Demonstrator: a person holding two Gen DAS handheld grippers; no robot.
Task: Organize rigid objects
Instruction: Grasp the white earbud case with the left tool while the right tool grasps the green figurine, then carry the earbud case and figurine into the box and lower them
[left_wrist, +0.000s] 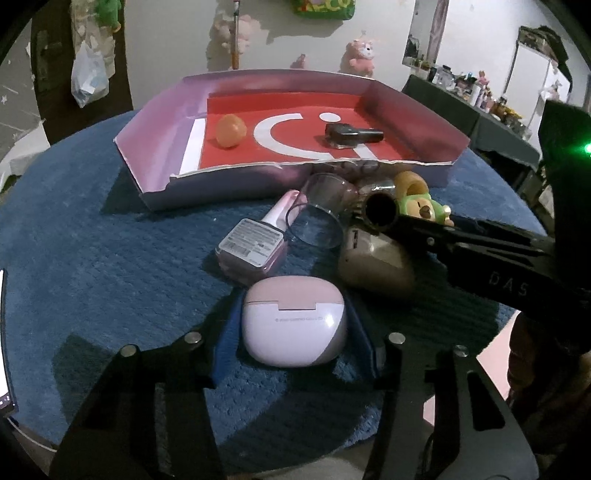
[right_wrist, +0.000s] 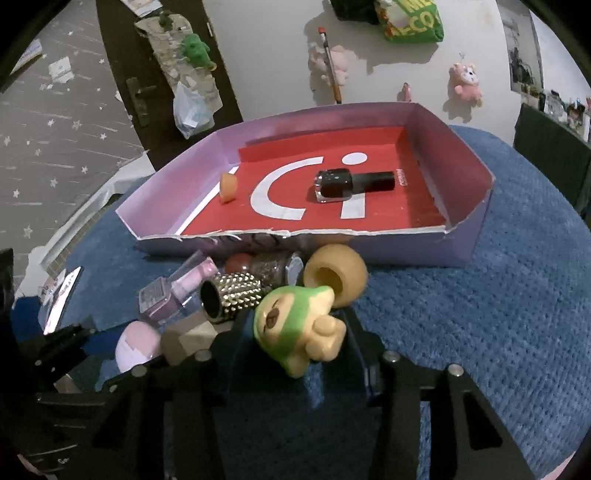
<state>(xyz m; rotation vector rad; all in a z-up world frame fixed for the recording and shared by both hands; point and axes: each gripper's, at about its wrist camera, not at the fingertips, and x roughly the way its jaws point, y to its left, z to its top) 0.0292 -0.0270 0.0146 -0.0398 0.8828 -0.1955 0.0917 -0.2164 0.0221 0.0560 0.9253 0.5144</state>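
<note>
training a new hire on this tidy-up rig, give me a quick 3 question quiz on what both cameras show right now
1. True or false: the black nail polish bottle lies on its side inside the box.
2. Which thing sits between the fingers of the left gripper? A) the earbud case B) the clear cup C) the orange ball
3. Fill in: the right gripper is around the green and cream ____.

Key
1. True; it lies on the box's red floor.
2. A. The cup lies outside the box, and the ball is inside it.
3. Toy figure. Both grippers look open, fingers either side, not pressing.
</note>
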